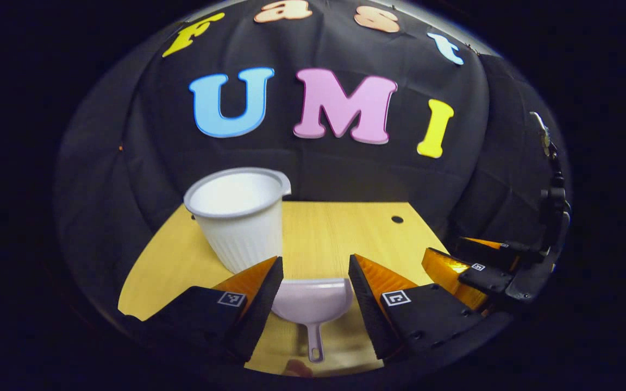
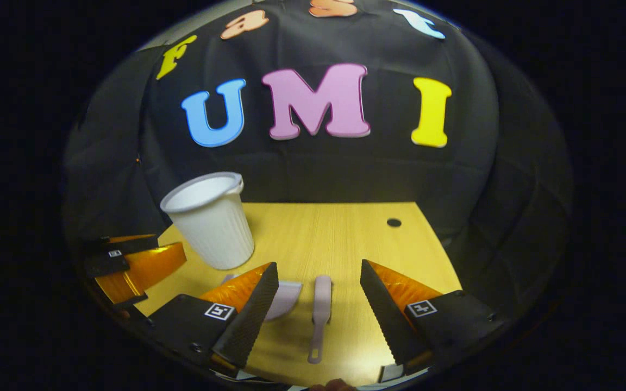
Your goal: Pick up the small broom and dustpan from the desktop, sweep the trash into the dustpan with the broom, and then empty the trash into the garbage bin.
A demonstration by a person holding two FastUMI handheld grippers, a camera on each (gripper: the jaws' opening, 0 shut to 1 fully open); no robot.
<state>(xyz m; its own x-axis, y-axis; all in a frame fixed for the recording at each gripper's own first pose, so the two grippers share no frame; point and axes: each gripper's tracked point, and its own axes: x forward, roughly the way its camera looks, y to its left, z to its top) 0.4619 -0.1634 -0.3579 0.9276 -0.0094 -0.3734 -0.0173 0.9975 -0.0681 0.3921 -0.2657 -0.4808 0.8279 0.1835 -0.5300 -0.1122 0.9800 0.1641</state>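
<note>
In the left gripper view, the white ribbed garbage bin (image 1: 239, 220) stands upright at the left on the wooden desktop (image 1: 335, 233), its open mouth near the black cloth wall. Just right of it, the left gripper (image 1: 315, 288) hangs above the desk with its 2 fingers spread wide, nothing between them but air, and the pale pink dustpan (image 1: 313, 301) lies flat on the desk below that gap, handle toward the camera. At the far right edge the right gripper (image 1: 468, 266) shows. In the right gripper view, the left gripper (image 2: 128, 260) sits at the far left, the bin (image 2: 212, 220) next to it, then part of the dustpan (image 2: 286, 298) behind the near finger. The small broom (image 2: 321, 309) lies flat on the desktop (image 2: 345, 239) below the right gripper (image 2: 318, 293), whose 2 fingers are also spread apart and grip nothing.
</note>
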